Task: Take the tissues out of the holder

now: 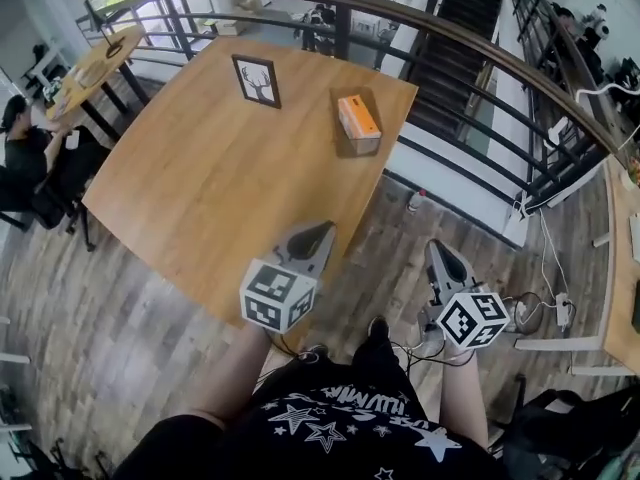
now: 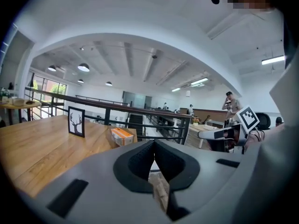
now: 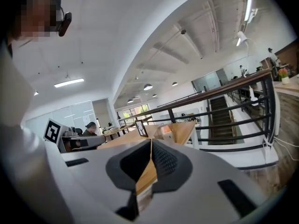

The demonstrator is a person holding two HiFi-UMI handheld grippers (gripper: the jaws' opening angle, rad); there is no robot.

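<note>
An orange-topped tissue pack (image 1: 357, 116) stands in a wooden holder (image 1: 343, 140) near the far right edge of the wooden table (image 1: 200, 188). In the left gripper view the tissue pack (image 2: 122, 135) lies ahead, slightly left. In the right gripper view the holder (image 3: 164, 131) is small and far off. My left gripper (image 1: 318, 232) hovers over the table's near corner, shut and empty, well short of the holder. My right gripper (image 1: 441, 252) hangs off the table over the floor, shut with nothing in it. The jaws meet at the tips of the left gripper (image 2: 153, 143) and the right gripper (image 3: 151, 141).
A framed deer picture (image 1: 256, 80) stands at the table's far side, left of the holder. A curved metal railing (image 1: 470, 38) runs behind the table, with stairs beyond. A person sits at another table (image 1: 95, 68) to the left. Cables (image 1: 545, 308) lie on the floor at right.
</note>
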